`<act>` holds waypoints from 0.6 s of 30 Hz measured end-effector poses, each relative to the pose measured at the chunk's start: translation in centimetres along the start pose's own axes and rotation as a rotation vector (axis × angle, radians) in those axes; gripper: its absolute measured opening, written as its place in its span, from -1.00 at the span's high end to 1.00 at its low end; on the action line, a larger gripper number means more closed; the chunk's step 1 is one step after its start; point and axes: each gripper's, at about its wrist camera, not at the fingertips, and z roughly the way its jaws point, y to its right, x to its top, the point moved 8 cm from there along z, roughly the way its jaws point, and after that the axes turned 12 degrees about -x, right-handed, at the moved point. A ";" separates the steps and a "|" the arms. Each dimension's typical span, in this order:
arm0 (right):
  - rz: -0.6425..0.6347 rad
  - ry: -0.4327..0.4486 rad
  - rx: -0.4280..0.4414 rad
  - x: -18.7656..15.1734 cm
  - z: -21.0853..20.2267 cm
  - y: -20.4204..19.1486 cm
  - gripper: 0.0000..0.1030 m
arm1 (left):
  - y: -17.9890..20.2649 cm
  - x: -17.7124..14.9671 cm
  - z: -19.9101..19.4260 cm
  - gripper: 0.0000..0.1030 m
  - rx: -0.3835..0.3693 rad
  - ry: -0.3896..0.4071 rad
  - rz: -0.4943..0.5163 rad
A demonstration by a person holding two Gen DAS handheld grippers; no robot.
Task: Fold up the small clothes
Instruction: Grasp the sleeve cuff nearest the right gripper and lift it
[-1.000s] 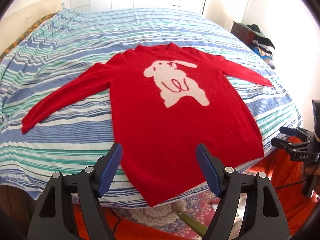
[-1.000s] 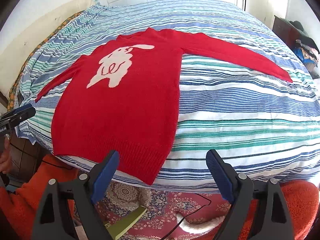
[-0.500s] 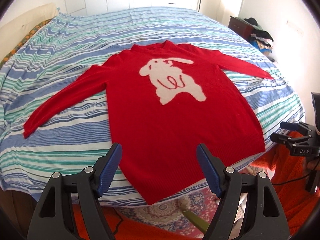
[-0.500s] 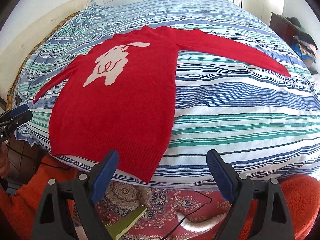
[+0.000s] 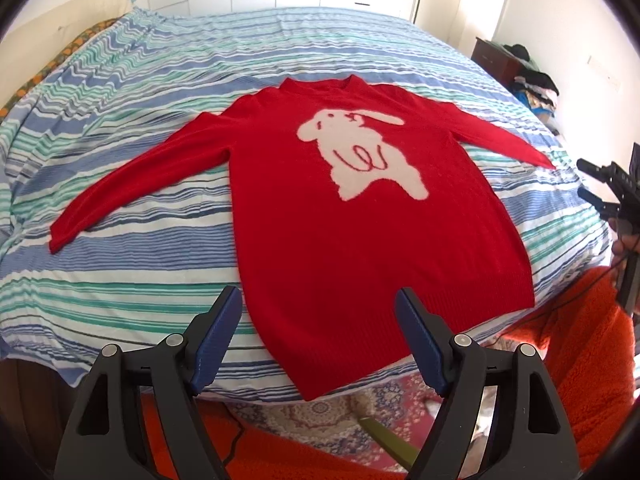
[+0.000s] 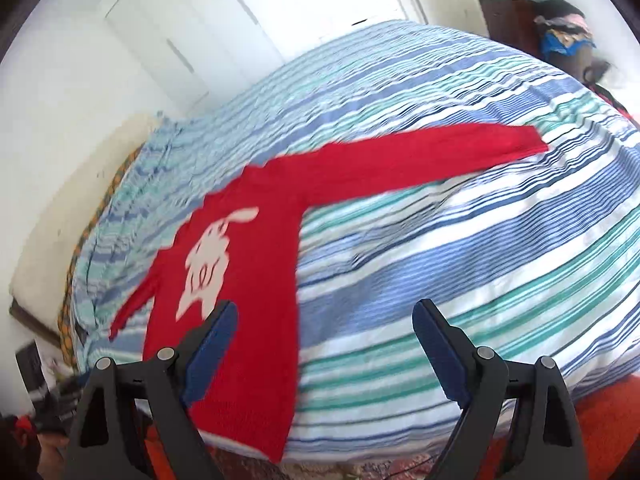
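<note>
Red sweater [image 5: 360,248] flat; both tools angled down, jaws apart

Sweater [image 5: 360,240] lies flat on bed [image 5: 140,184], sleeves outspread.

A red sweater [image 5: 360,240] with a white rabbit design [image 5: 360,156] lies flat, face up, on the striped bedspread [image 5: 120,280], both sleeves spread outward, its hem overhanging the bedspread's near edge.
</note>
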 end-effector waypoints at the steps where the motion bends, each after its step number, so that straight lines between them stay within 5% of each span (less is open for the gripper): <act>1: 0.077 0.040 0.003 2.0 0.2 2.4 -0.72 | 0.0 0.1 0.0 -0.56 0.002 0.003 -0.003; 8: 0.516 0.063 0.100 9.7 6.3 14.6 -0.57 | 0.3 0.4 0.5 -0.56 0.019 -0.022 -0.016; 14: 0.676 -0.002 0.047 10.7 11.7 18.9 -0.32 | -0.2 0.4 1.2 -0.56 0.045 -0.056 -0.056; 18: 0.648 -0.012 0.008 11.8 13.0 18.9 -0.09 | -0.9 0.0 1.5 -0.56 0.032 -0.066 -0.138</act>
